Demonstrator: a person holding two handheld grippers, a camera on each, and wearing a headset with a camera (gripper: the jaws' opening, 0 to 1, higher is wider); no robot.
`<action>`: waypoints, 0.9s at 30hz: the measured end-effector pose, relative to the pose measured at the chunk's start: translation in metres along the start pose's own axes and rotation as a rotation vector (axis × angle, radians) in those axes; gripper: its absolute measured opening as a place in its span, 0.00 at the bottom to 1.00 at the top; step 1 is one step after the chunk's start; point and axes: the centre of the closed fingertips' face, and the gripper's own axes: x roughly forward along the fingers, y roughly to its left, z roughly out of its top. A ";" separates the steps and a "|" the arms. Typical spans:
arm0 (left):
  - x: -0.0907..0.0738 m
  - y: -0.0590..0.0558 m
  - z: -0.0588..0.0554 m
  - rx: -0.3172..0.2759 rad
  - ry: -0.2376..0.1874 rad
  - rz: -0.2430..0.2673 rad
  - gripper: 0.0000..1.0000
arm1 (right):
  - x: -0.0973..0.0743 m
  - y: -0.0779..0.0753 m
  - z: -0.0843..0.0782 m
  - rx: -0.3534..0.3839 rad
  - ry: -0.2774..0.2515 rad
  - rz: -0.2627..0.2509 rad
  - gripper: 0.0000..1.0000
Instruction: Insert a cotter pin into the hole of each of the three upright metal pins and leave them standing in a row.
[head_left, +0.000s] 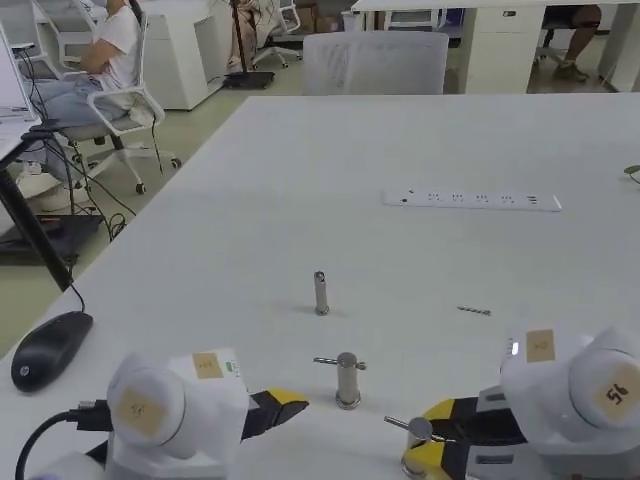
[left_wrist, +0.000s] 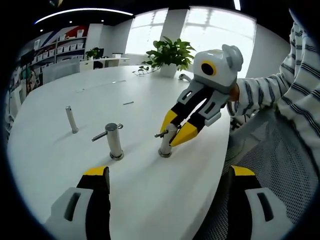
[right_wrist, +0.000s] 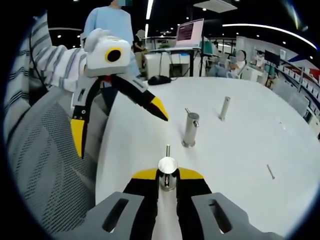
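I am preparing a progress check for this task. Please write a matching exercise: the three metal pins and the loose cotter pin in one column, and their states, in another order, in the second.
Things
1. far pin
2. middle pin
3. near pin
4. loose cotter pin

States
A. lies flat on the table
B. stands between the jaws of the right gripper
C. stands free, with a cotter pin through it
D. stands free, with nothing through it

Pairs: 1-D, 2-C, 3-B, 4-A
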 end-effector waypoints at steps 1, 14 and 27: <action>0.000 0.001 0.000 -0.002 -0.001 0.001 0.99 | 0.000 0.000 0.001 -0.010 -0.004 0.002 0.12; -0.003 0.007 0.000 -0.024 -0.006 0.010 0.98 | -0.009 -0.027 0.015 -0.075 -0.004 0.026 0.11; -0.004 0.011 -0.005 -0.040 0.011 0.014 0.98 | -0.010 -0.049 0.017 -0.191 0.015 0.105 0.12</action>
